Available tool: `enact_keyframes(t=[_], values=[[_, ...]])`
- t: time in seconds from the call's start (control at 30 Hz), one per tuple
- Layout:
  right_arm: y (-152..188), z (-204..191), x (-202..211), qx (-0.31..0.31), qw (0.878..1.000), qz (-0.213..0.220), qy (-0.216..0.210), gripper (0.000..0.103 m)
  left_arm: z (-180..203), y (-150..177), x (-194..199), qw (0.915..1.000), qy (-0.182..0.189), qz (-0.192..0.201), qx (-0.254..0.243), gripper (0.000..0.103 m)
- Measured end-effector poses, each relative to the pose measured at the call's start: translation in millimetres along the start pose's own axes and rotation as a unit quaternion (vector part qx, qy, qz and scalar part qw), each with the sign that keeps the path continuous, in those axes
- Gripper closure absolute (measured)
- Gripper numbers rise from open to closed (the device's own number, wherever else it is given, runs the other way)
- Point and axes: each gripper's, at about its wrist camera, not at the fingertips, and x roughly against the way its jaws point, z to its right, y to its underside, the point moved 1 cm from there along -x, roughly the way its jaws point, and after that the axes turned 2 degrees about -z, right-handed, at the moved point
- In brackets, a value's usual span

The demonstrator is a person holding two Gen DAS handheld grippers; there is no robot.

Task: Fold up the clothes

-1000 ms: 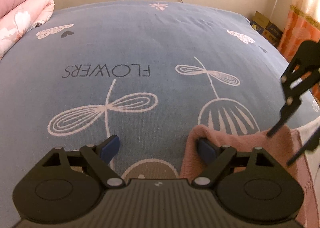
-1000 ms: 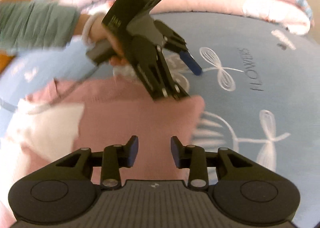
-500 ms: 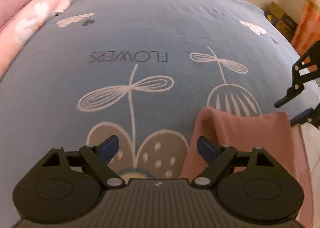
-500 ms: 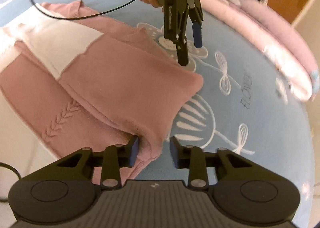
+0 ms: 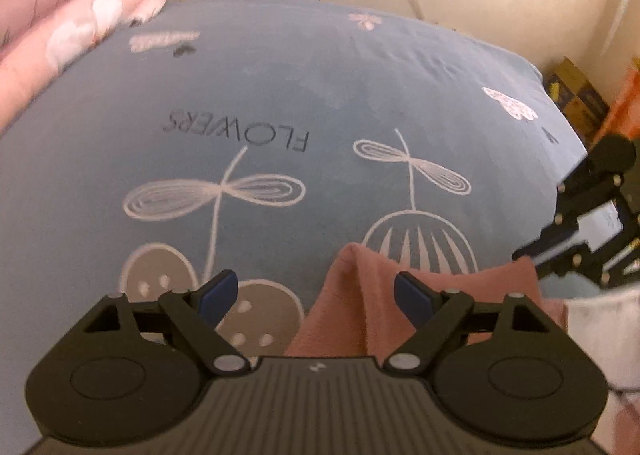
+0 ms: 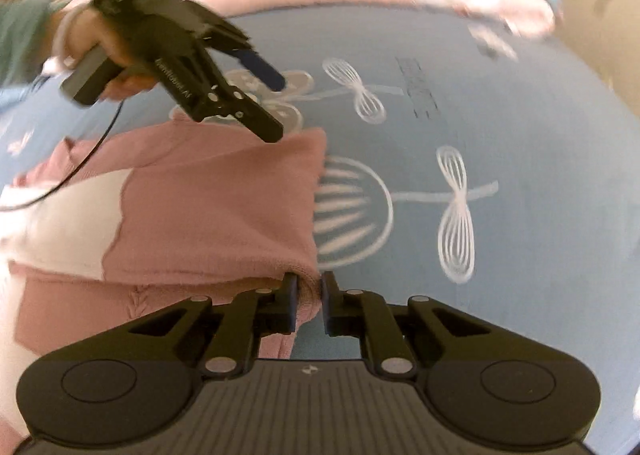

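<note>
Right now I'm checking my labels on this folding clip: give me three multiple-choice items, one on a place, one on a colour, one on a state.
1. The sweater lies on: A a bedsheet; B a floor; C a chair.
2. The sweater is mostly: A green; B pink; C black.
3. The right claw is: A wide open; B out of view; C closing on the sweater's corner.

A: blue printed sheet lies under it.
B: pink knit with a white panel.
C: fabric sits pinched between its nearly shut jaws.

A home bedroom: a bed in a blue flower-print sheet lies ahead of the fingers, a rolled pink quilt at its far-left edge, cardboard boxes far right.
</note>
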Motion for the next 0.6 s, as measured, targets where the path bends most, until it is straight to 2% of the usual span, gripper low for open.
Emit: enact_keyframes(t=[0.07, 0.1, 0.13, 0.17, 0.27, 0.4, 0.5, 0.6], values=[[0, -2, 1, -0.002, 1.0, 0.004, -0.001, 0.088, 1, -1, -2, 0.9994, 0.021, 0.002, 0.027, 0.031], [0, -3, 2, 0.001, 1.0, 0.007, 0.0, 0.088, 2, -2, -3, 0.9988, 0.03, 0.002, 0.038, 0.041], [1, -4, 3, 0.005, 1.0, 0.009, -0.001, 0.088, 3, -3, -5, 0.9986, 0.029, 0.001, 0.044, 0.048], [1, -4, 5, 0.009, 1.0, 0.011, -0.002, 0.087, 4, -4, -6, 0.9987, 0.025, -0.001, 0.044, 0.05], [6, -1, 11, 0.008, 1.0, 0.017, -0.008, 0.084, 12, -4, -7, 0.9997, 0.007, 0.003, 0.021, 0.05], [12, 7, 24, -0.017, 0.999, 0.019, -0.023, 0.082, 5, -3, -13, 0.9997, -0.002, 0.015, 0.022, 0.05], [13, 7, 23, -0.025, 0.999, 0.017, -0.024, 0.082, -2, -6, -28, 0.9996, -0.008, 0.018, 0.018, 0.042], [10, 5, 24, -0.032, 0.999, 0.021, -0.029, 0.081, 0, -11, -40, 0.9992, -0.016, 0.034, 0.011, 0.043]])
